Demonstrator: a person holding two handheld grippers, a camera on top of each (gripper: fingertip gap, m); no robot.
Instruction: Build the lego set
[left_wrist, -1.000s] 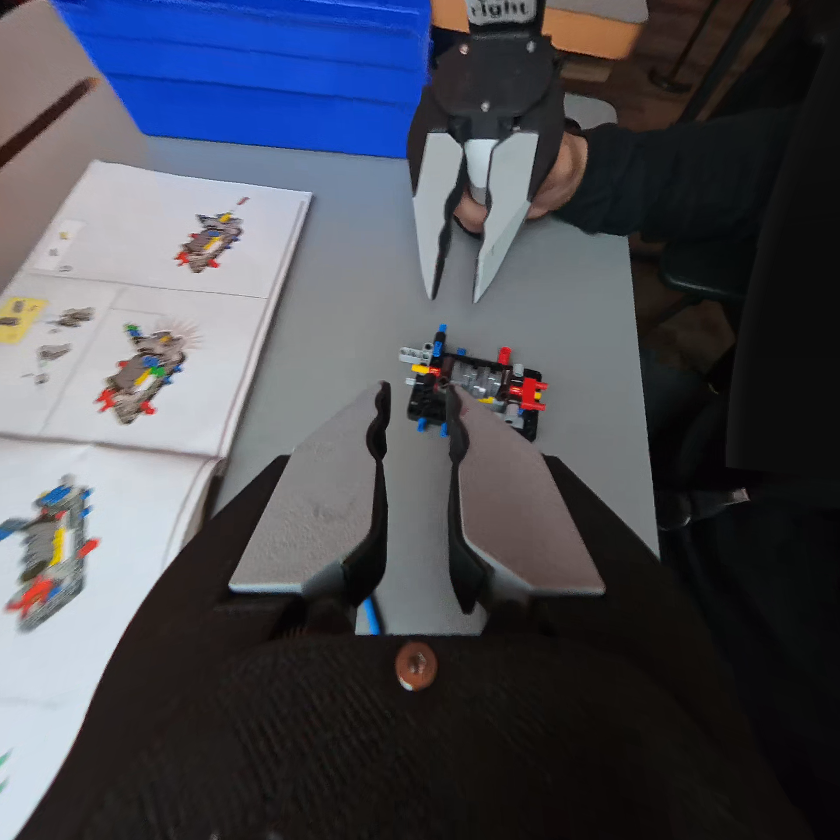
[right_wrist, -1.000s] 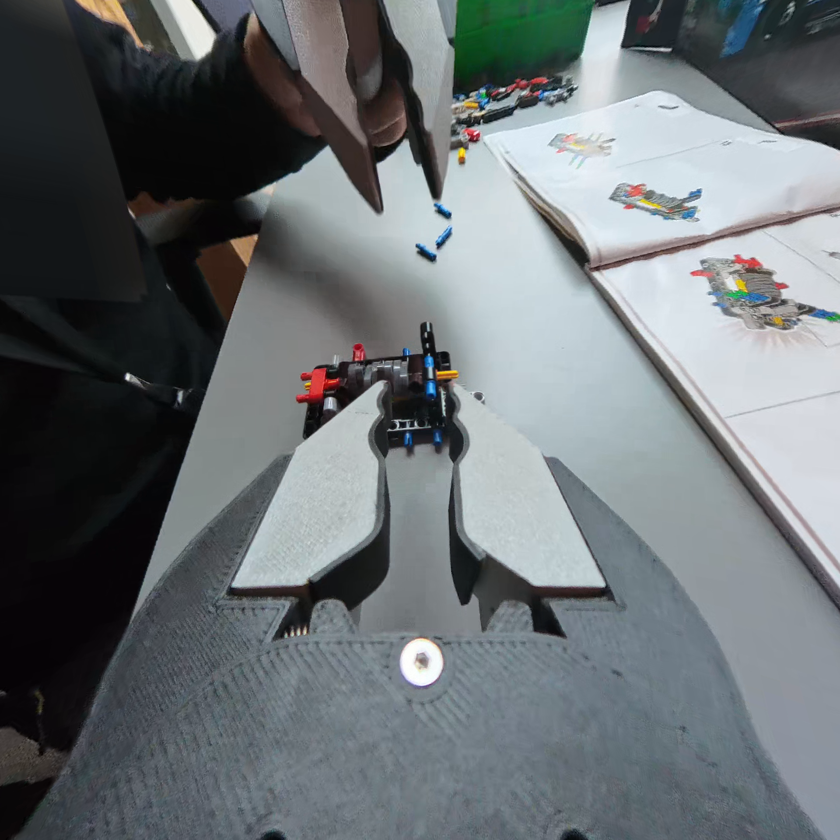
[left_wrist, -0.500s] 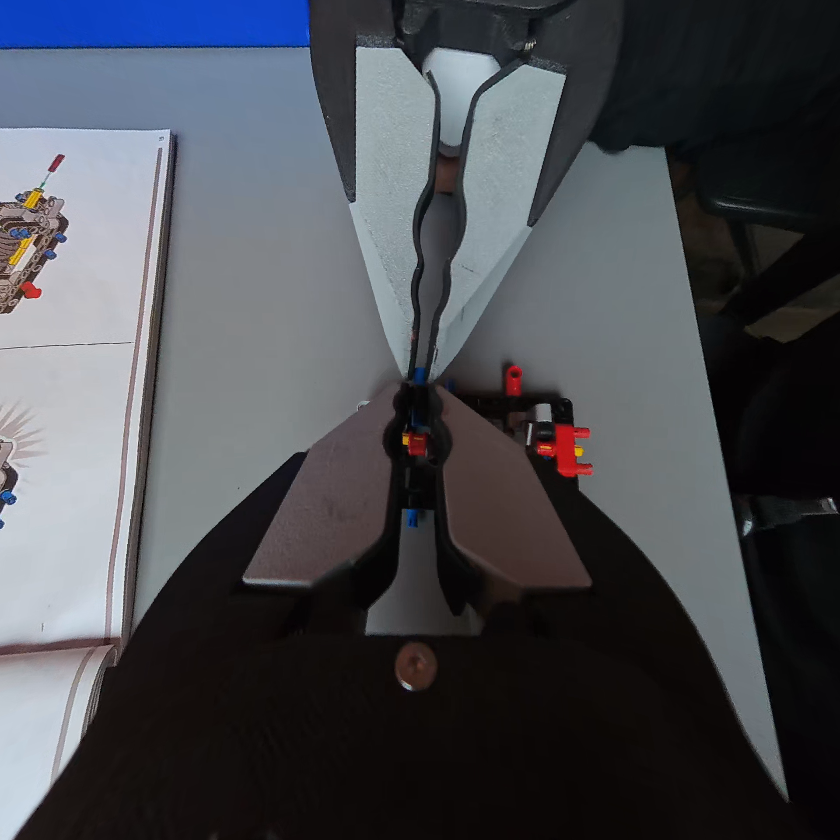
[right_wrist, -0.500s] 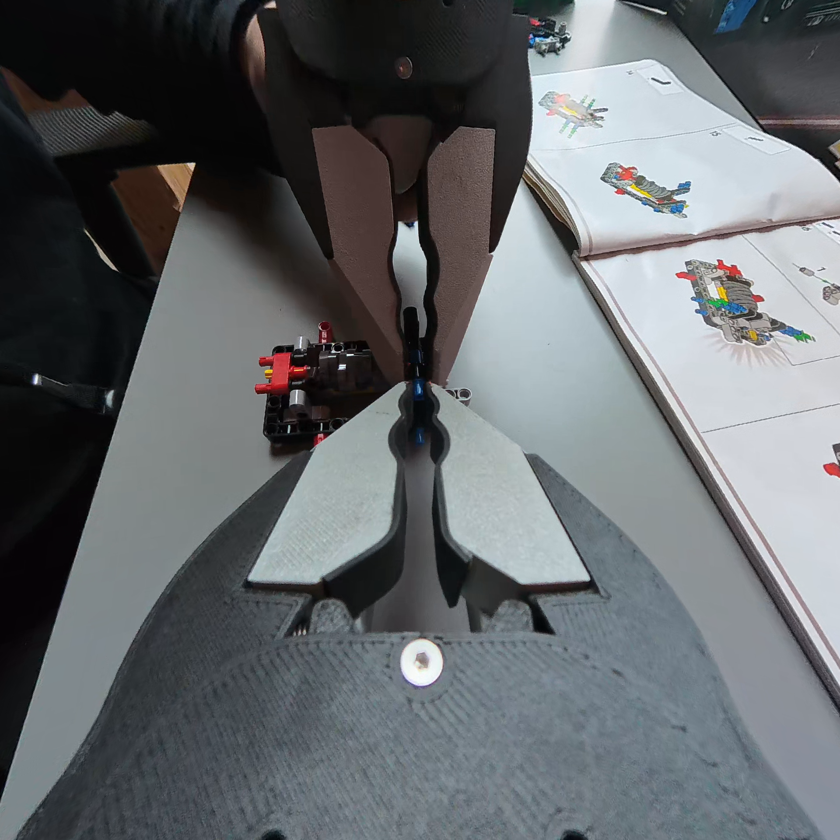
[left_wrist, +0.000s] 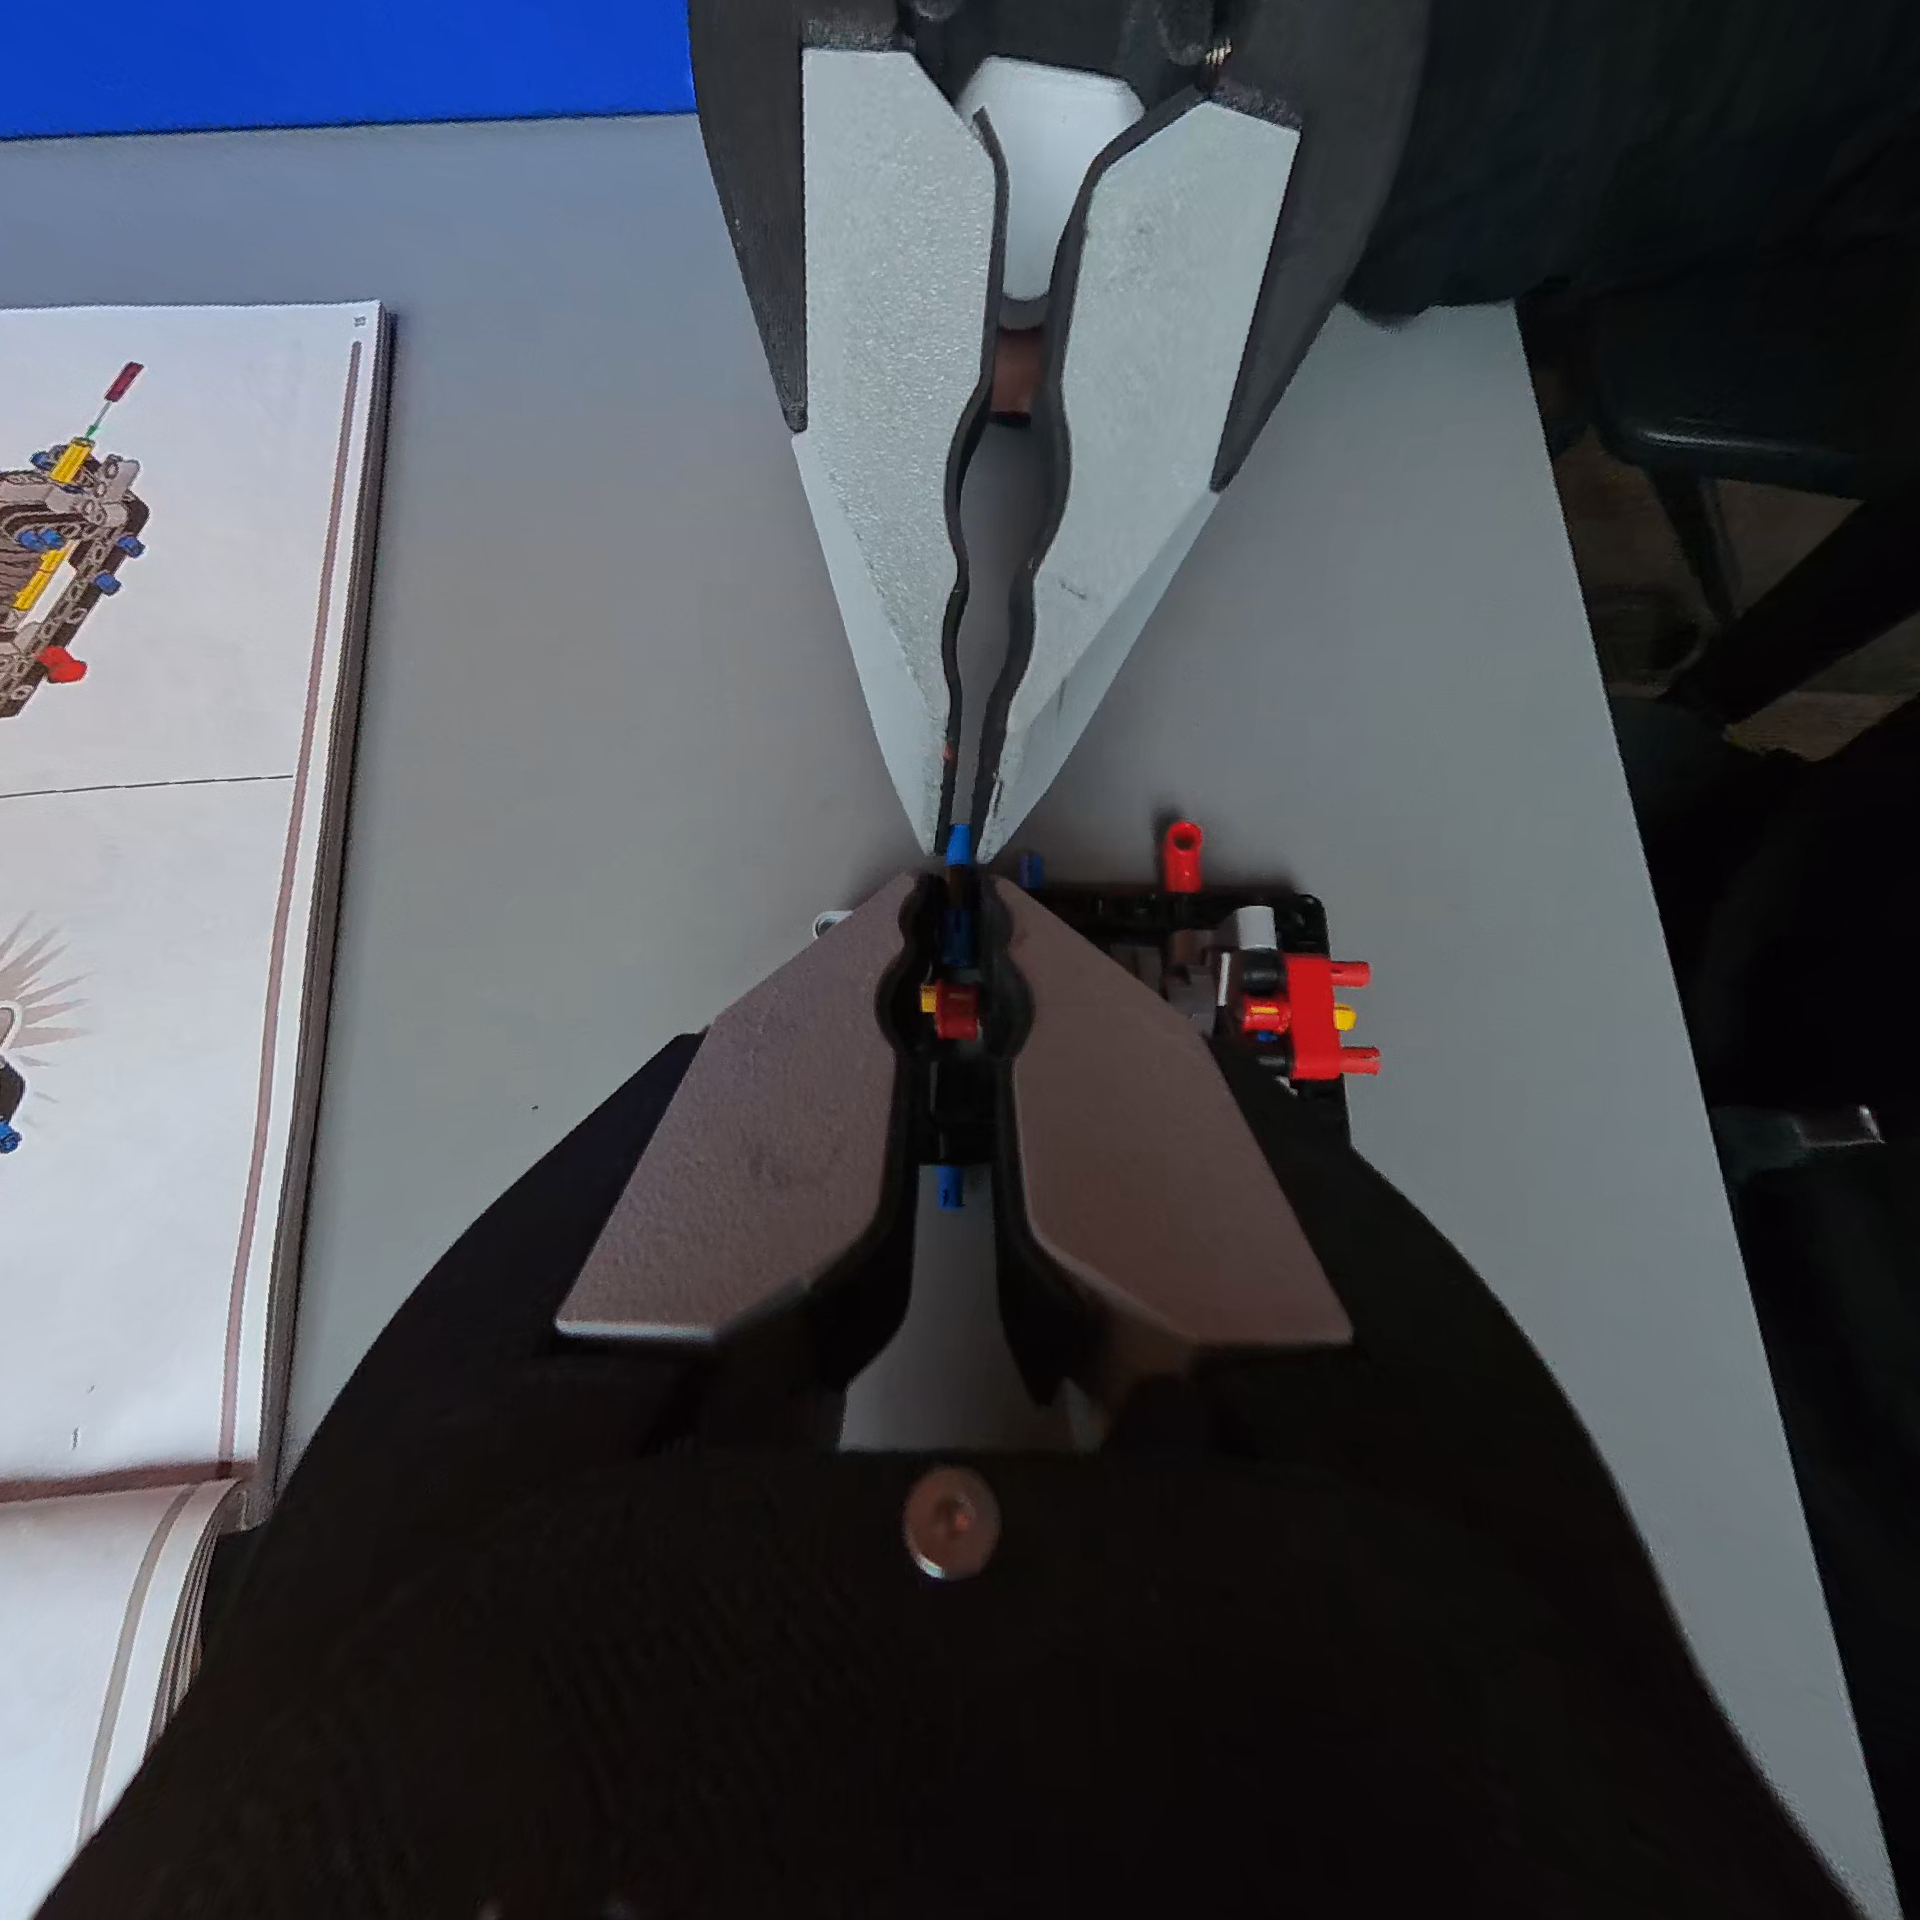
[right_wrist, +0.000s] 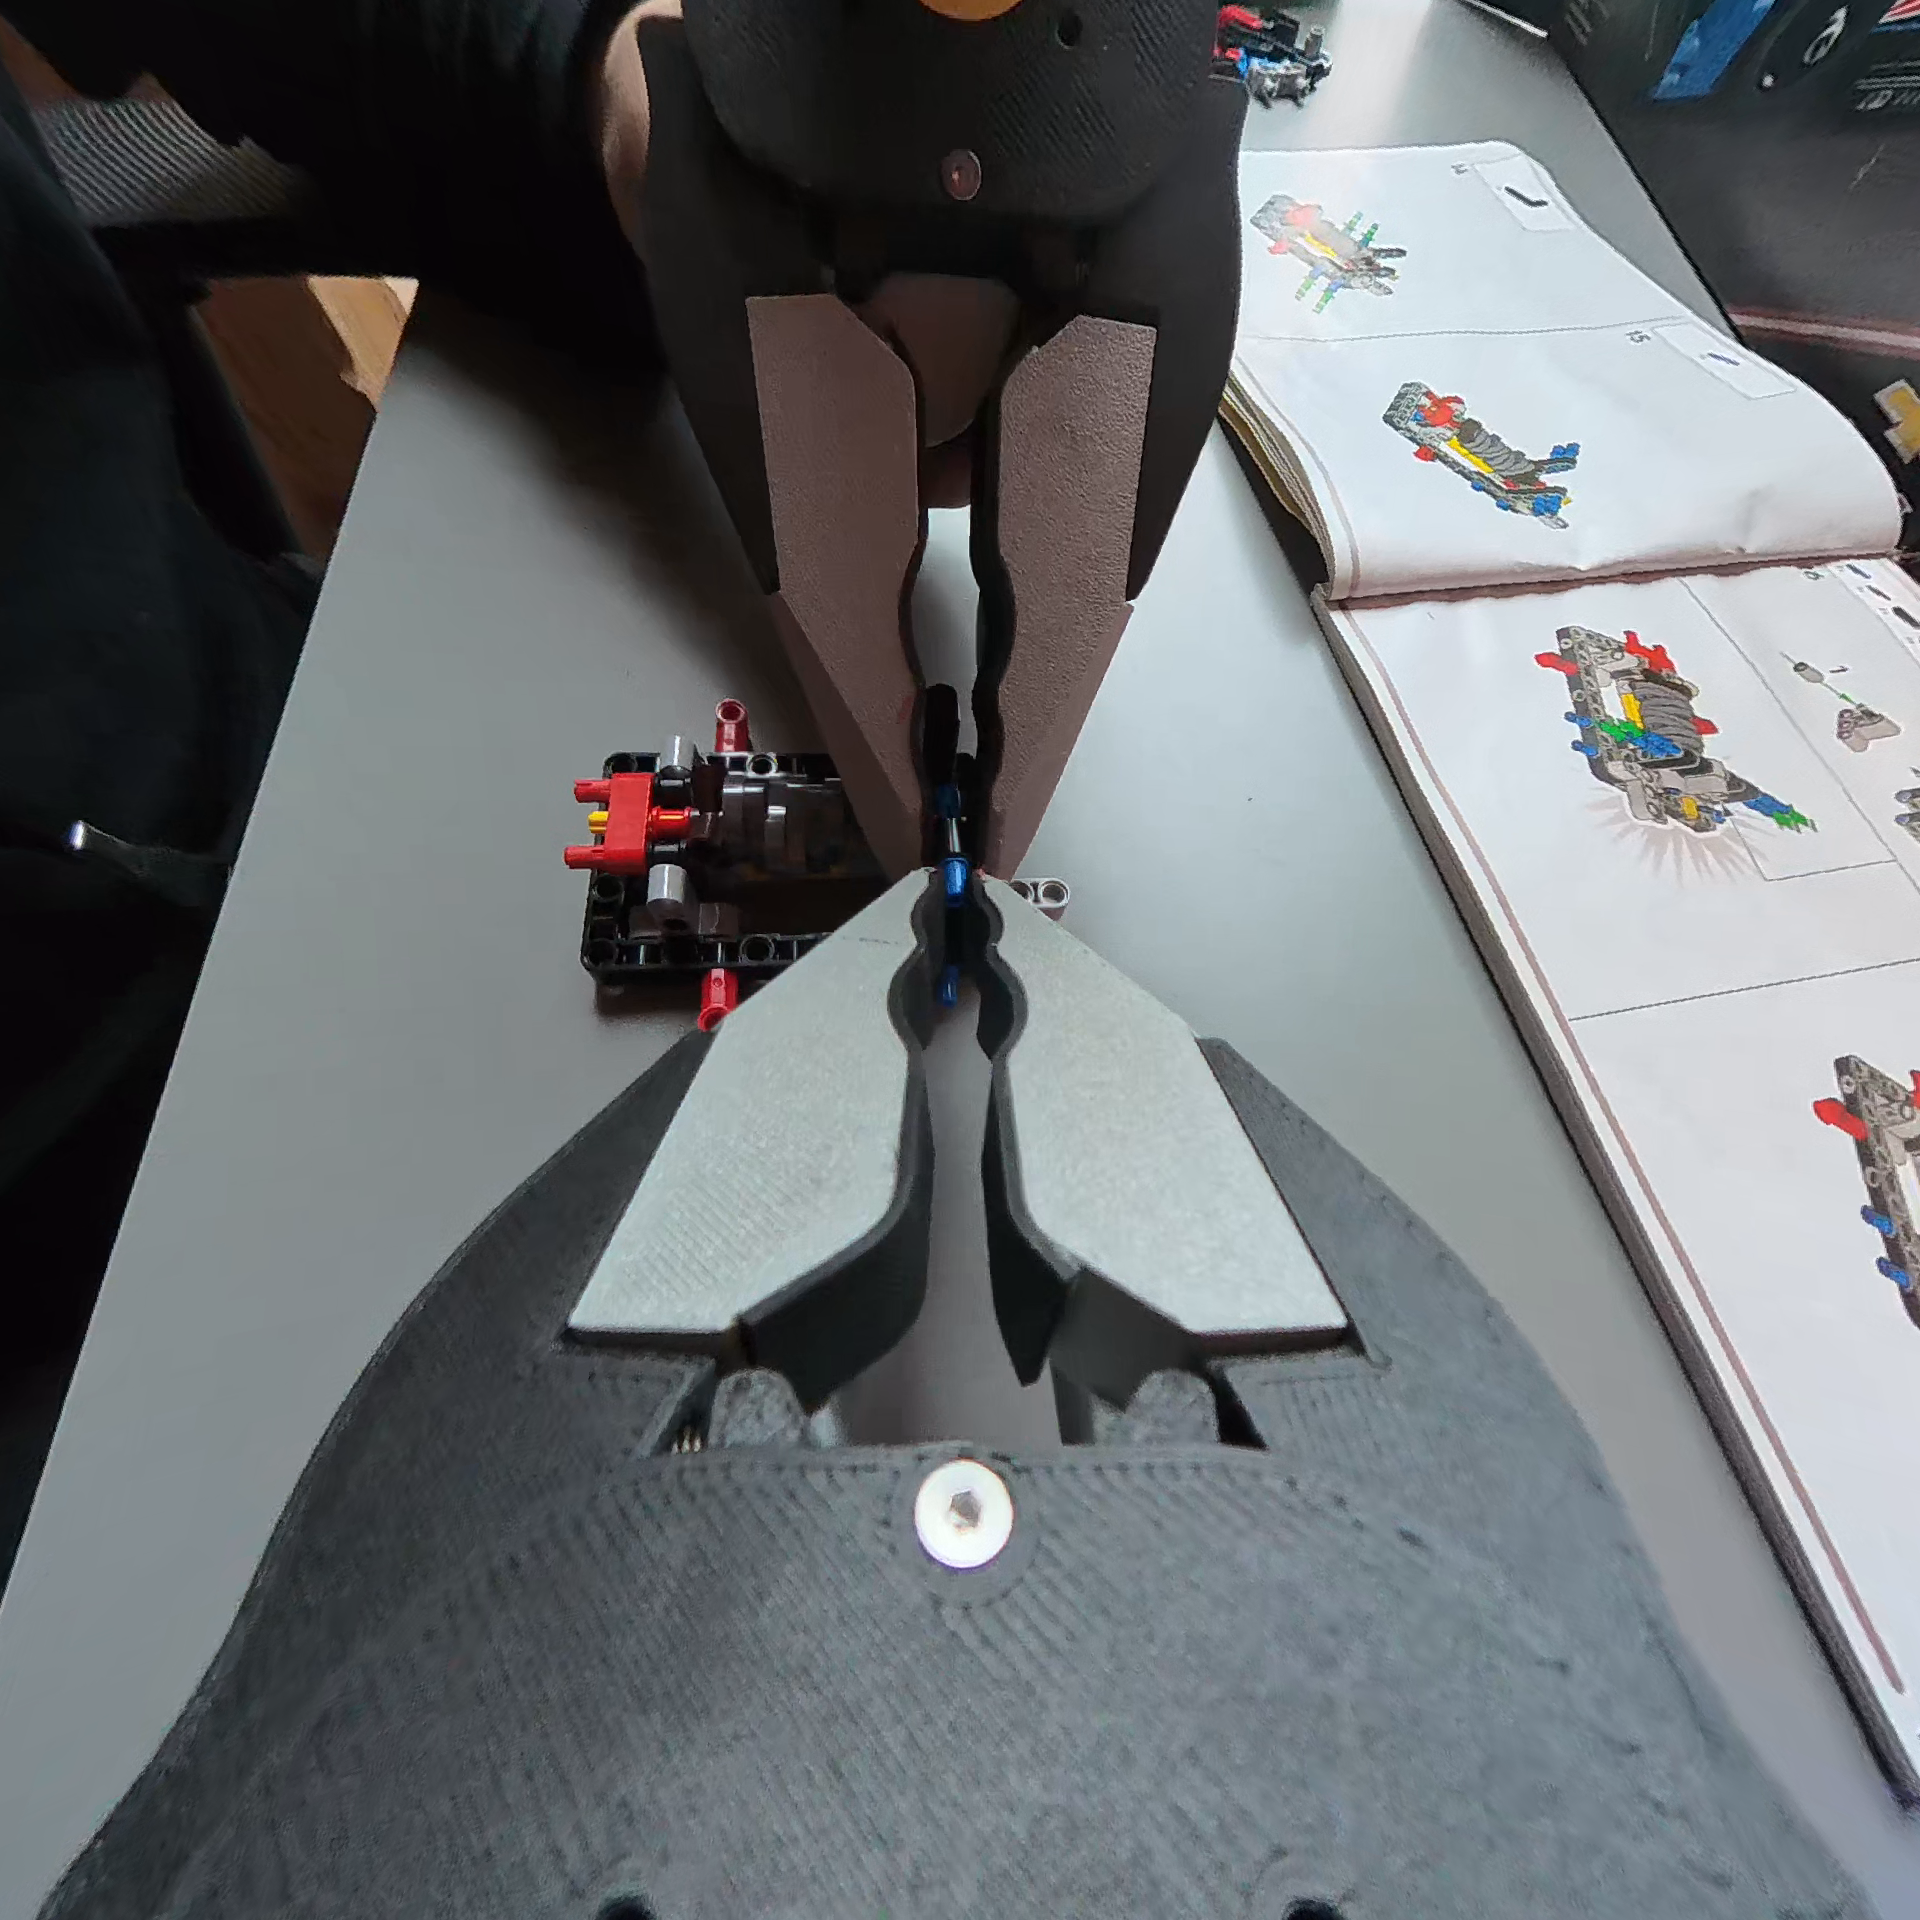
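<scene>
You are gripping the model (left_wrist: 1262, 971) with the left gripper (left_wrist: 961, 904) while the right gripper (right_wrist: 951, 899) is pinching a blue pin (right_wrist: 949, 881); keep both clenched, pushing straight.

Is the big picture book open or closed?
Open. The instruction booklet lies spread flat on the table, its pages showing drawings of the model.

We see our left gripper (left_wrist: 958, 904) squeezing the lego model (left_wrist: 1262, 987) on the grey tabletop (left_wrist: 623, 623). Our right gripper (left_wrist: 971, 831) pinches a blue pin (left_wrist: 959, 844), tip to tip. A booklet (left_wrist: 187, 831) lies beside us.
</scene>
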